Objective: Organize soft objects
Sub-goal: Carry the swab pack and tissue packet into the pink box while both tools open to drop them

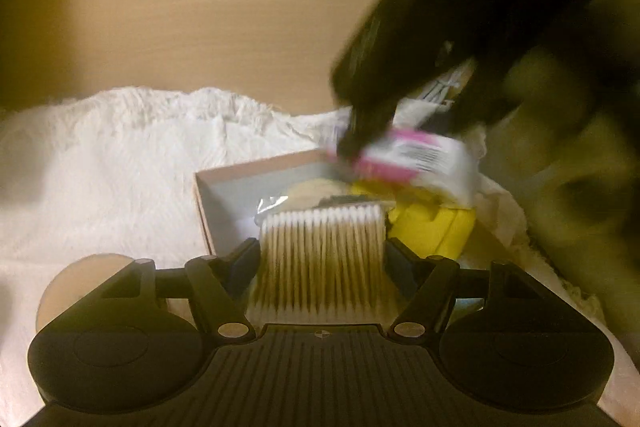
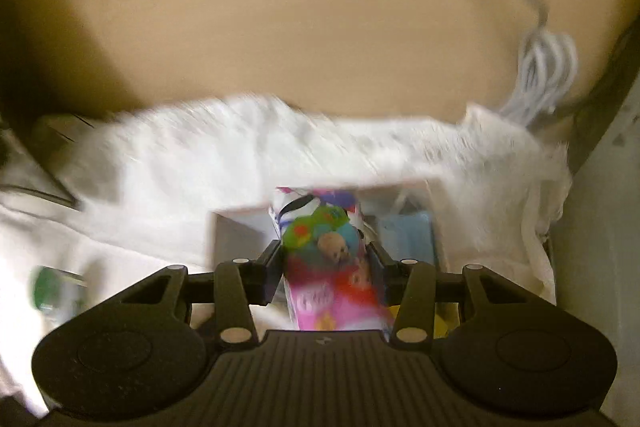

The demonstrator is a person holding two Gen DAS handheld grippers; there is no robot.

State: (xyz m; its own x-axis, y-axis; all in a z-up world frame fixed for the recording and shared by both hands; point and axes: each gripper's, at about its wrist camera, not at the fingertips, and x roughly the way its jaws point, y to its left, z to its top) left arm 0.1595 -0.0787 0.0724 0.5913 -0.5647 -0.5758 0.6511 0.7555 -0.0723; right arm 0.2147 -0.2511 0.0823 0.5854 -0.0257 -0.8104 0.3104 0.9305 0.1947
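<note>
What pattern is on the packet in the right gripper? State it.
The packet is multicoloured with cartoon prints, pink toward its lower end; the right wrist view shows it best.

- Right gripper [image 1: 400, 99]: motion-blurred in left view; finger detail unreadable.
- Pink packet [image 1: 404, 155]: label smeared, illegible.
- Box [image 1: 224, 183]: contents partly hidden behind swabs [image 1: 322, 259].
- Green item [image 2: 50, 291]: blurred, unidentifiable.

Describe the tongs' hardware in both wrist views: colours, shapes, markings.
Both alike. Left tongs and right tongs: matte black plastic, ribbed centre deck with a small crosshair mark, two round domed housings, angled linkage arms with pale rivets, blue-tinted finger pads. No sleeves visible.
</note>
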